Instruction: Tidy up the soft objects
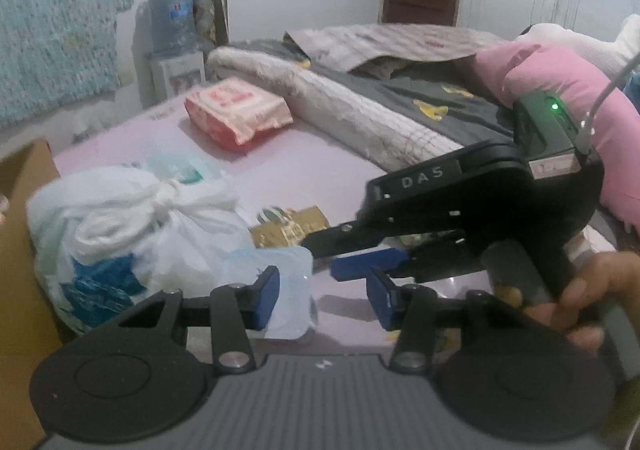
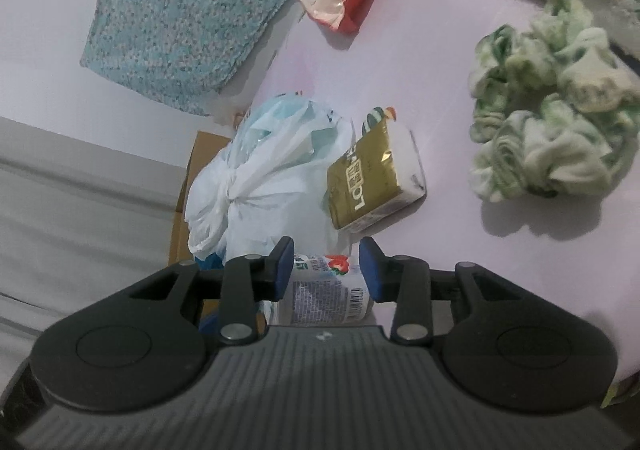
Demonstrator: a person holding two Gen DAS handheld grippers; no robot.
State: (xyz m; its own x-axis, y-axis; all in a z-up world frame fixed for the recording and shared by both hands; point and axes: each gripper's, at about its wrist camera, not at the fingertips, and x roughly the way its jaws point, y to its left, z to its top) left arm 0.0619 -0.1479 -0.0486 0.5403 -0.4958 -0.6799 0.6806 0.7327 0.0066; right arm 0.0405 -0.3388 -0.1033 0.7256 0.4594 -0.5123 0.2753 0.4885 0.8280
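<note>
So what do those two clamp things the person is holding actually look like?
Each gripper is black plastic with two fingers tipped in blue pads and a ribbed grey body. The right gripper, seen from the side, bears white letters "DAS", a green light, a white cable and a pistol-style handle. No sleeves show.

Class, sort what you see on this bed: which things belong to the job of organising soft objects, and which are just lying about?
Belong to the job:
tied white plastic bag
gold tissue pack
green-and-white scrunchie
red-and-pink soft pack
small clear-wrapped pack

Just lying about:
water dispenser bottle
cardboard box
patterned curtain
</note>
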